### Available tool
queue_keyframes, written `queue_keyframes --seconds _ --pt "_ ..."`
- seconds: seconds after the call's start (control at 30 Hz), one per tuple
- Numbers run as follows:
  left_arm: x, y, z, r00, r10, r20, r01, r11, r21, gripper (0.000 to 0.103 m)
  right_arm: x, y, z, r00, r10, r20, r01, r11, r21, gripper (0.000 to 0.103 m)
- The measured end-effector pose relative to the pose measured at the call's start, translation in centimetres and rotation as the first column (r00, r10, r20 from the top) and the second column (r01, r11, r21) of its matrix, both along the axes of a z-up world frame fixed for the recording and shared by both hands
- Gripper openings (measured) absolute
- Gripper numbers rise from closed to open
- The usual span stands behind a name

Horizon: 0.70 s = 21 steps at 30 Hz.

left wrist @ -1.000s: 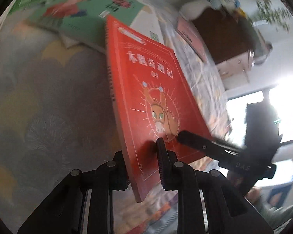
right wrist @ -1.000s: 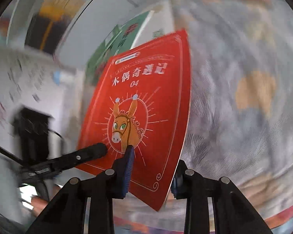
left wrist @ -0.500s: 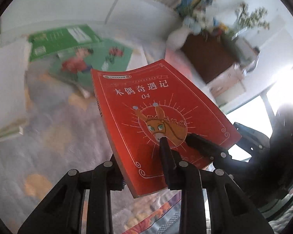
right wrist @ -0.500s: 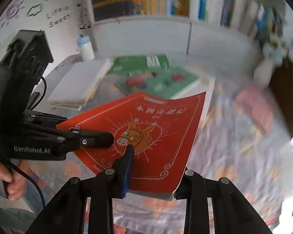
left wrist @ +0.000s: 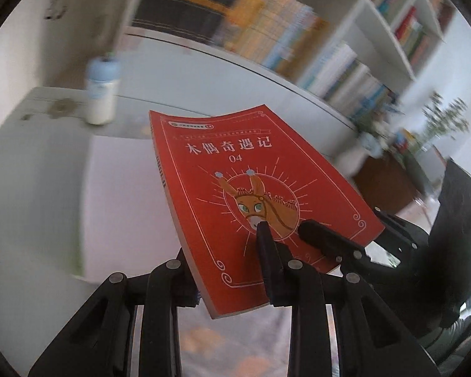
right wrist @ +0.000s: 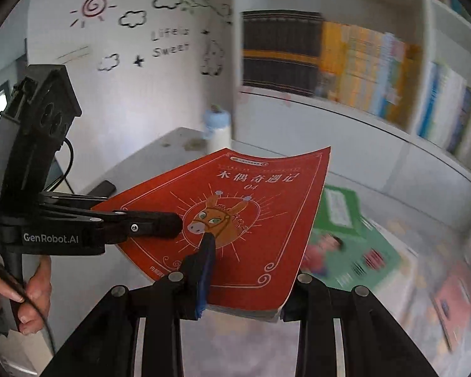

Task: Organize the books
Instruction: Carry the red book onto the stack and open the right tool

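Mid-carry: left gripper (left wrist: 226,257) and right gripper (right wrist: 248,270) both clamped on the red book (left wrist: 254,194), held up below the bookshelf (right wrist: 361,72); next, probably slot it upright.

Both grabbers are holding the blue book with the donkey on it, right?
Not quite: the book with the donkey is red, not blue, as the right wrist view shows. Both the left gripper and the right gripper are clamped on it.
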State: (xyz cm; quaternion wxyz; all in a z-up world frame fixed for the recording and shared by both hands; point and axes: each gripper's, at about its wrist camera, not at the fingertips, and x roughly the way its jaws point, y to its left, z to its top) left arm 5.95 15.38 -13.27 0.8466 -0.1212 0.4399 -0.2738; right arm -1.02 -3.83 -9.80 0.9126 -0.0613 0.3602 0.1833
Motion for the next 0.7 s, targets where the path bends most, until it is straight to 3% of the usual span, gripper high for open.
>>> queue_keyframes --seconds 0.17,0.43,0.7 --pt "3.4 2.2 -1.8 0.997 0.080 0.007 -0.080 0.996 0.050 0.026 4.3 5.0 -2.1 0.997 0.069 0.021 -0.068 0.997 -0.046 0.030" --pt "5.7 3.9 -5.0 0.990 0.138 -0.023 -0.137 0.989 0.051 0.026 8.9 6.9 -5.5 0.996 0.083 -0.020 -0.083 0.996 -0.029 0.031" --pt "6.0 4.7 -8.6 0.975 0.184 -0.122 -0.173 0.980 0.099 0.028 10.4 7.2 -9.6 0.983 0.069 -0.171 -0.064 0.997 0.036 0.032"
